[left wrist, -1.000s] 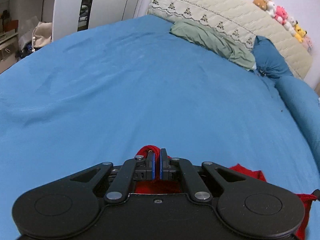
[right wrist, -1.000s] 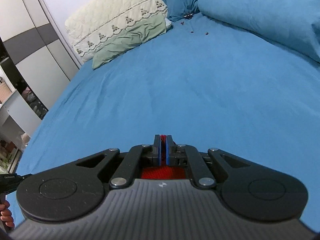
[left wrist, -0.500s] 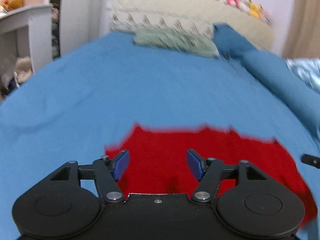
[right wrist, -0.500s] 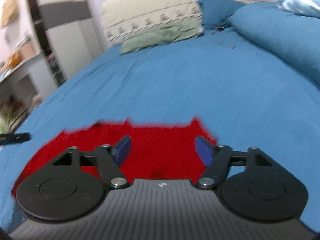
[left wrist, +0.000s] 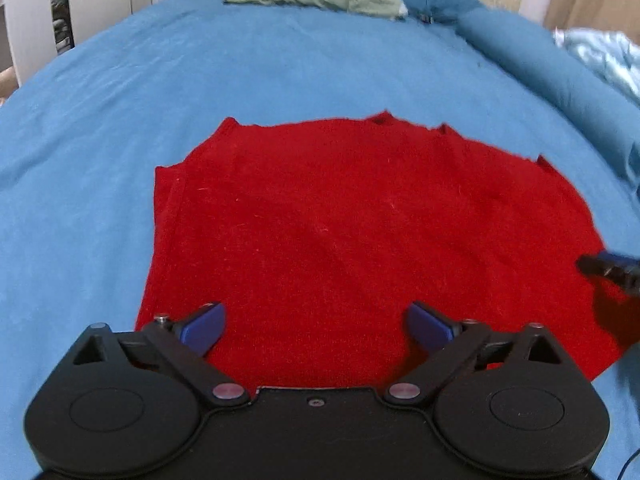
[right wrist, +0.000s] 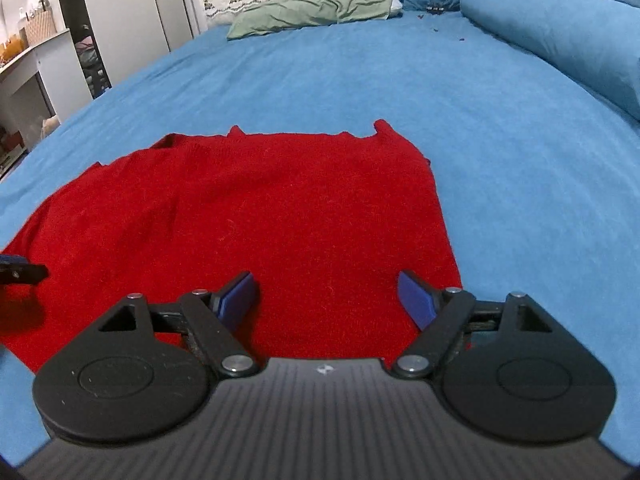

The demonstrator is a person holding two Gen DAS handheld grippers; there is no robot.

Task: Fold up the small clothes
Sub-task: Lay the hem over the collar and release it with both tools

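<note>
Your bed (left wrist: 280, 60) runs out ahead of both tools under one blue sheet, and one red garment (left wrist: 360, 220) now lies spread nearly flat on it, right in front of and partly beneath each set of fingers. A second ago both tools were clenched on bunched red fabric with almost nothing of it showing; half a second ago they had let go and the cloth was already laid out. So you have finished the spreading step and are free to begin folding. Your left hand-held gripper (left wrist: 316, 324) is released, jaws wide apart and holding nothing, hovering over the garment's near left part, with the cloth's left edge just outside its left finger. Your right hand-held gripper (right wrist: 326, 294) is likewise released and empty, over the near right part, the cloth's right edge just beyond its right finger. Each tool's tip shows at the edge of the other's view, so they sit side by side over the near hem. The far edge, well ahead of you, looks uneven, with small peaks that I would judge to be shoulders and neckline. Counted: one garment, two tools, one green pillow (right wrist: 312, 12) far ahead by the headboard, one rolled blue duvet (right wrist: 560, 28) ahead to the right. The knit looks soft and should drape when lifted.
</note>
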